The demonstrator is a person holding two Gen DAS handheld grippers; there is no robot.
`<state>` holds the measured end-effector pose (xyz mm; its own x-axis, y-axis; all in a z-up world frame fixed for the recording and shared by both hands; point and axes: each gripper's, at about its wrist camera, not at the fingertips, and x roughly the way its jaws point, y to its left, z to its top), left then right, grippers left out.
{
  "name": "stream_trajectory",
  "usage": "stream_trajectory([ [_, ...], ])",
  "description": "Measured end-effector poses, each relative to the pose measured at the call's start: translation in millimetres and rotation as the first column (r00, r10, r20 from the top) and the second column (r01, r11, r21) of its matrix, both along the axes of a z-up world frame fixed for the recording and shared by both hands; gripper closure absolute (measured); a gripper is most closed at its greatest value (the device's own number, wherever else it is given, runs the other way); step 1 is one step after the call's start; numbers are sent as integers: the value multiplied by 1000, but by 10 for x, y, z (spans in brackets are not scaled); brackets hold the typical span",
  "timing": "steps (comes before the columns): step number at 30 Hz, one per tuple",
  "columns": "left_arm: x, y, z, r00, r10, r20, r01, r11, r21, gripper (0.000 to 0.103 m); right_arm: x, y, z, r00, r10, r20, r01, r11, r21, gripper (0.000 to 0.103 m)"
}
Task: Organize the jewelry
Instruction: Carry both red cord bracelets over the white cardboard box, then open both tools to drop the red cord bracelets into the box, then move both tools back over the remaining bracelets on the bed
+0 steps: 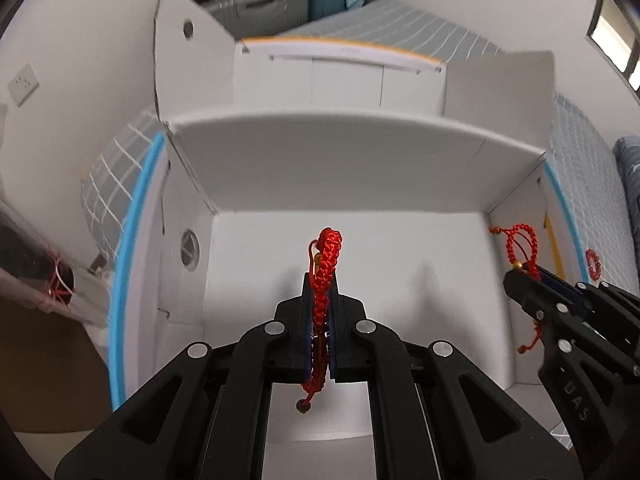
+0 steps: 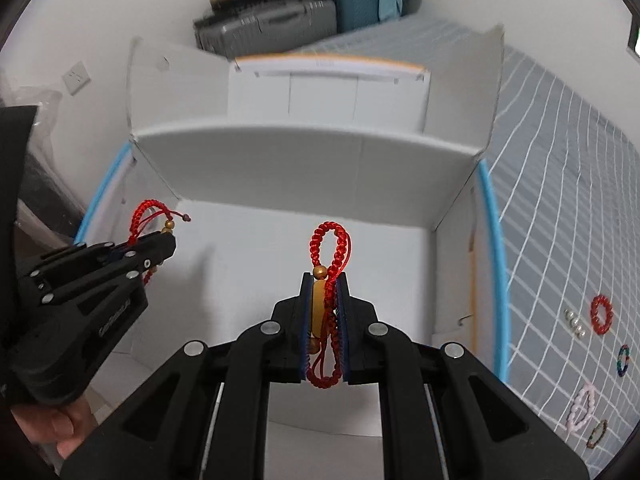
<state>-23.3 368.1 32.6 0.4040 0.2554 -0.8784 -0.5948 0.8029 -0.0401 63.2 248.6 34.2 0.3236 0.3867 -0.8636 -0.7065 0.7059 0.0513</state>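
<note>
1 white cardboard box sits open on the grid-patterned bedcover, flaps folded out, apparently so jewelry can be dropped straight onto its bare floor. 2 grippers hang over that opening, tilted down into it. The left gripper is clamped on a red braided bracelet, its loop standing clear above the tips so it should fall freely on release. The right gripper is pinched on a second red bracelet with gold beads, likewise over the box. 5 smaller pieces, including a red bead ring, wait on the cover beside the box.
</note>
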Motion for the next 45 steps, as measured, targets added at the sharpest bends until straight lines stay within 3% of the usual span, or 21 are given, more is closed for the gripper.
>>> stream_trajectory([
  [8, -29, -32, -145, 999, -6, -43, 4, 999, -41, 98, 116, -84, -267, 994, -56, -99, 51, 998, -47, 93],
  [16, -76, -20, -108, 999, 15, -28, -16, 1000, -19, 95, 121, -90, -280, 995, -58, -80, 55, 998, -44, 90],
  [17, -77, -22, -96, 1000, 15, -25, -16, 1000, -9, 85, 147, -65, -274, 995, -60, -77, 57, 998, -36, 87],
  [18, -97, -46, -69, 1000, 15, -20, -15, 1000, 3, 67, 142, -65, -266, 995, -60, -74, 58, 998, -33, 78],
  [19, -112, -62, -40, 1000, 20, -16, -20, 1000, 19, 60, 133, -69, -254, 996, -59, -71, 58, 998, -27, 73],
  [22, -146, -98, 52, 1000, 31, 2, -31, 997, 66, 52, 92, -87, -210, 997, -60, -54, 59, 998, -19, 58],
  [24, -156, -98, 101, 999, 42, 14, -43, 996, 77, 39, 71, -101, -178, 997, -62, -43, 62, 998, -12, 40],
  [26, -165, -98, 129, 999, 47, 20, -48, 995, 85, 36, 47, -110, -154, 998, -63, -26, 63, 998, -14, 33],
  [29, -196, -102, 161, 998, 54, 23, -56, 992, 115, 23, 9, -136, -98, 998, -67, 12, 67, 998, -22, 28],
  [30, -214, -92, 171, 998, 63, 29, -66, 991, 120, 22, -1, -142, -80, 997, -68, 23, 69, 997, -23, 23],
  [34, -258, -51, 201, 996, 82, 39, -86, 990, 114, 17, -36, -182, -9, 996, -70, 59, 71, 997, -17, 20],
  [38, -283, -101, 258, 995, 83, 46, -89, 986, 140, 12, -63, -257, 79, 991, -87, 106, 89, 996, -14, 19],
  [45, -328, -242, 347, 995, 60, 76, -69, 990, 124, 12, -43, -472, 220, 986, -111, 124, 110, 994, 17, 19],
])
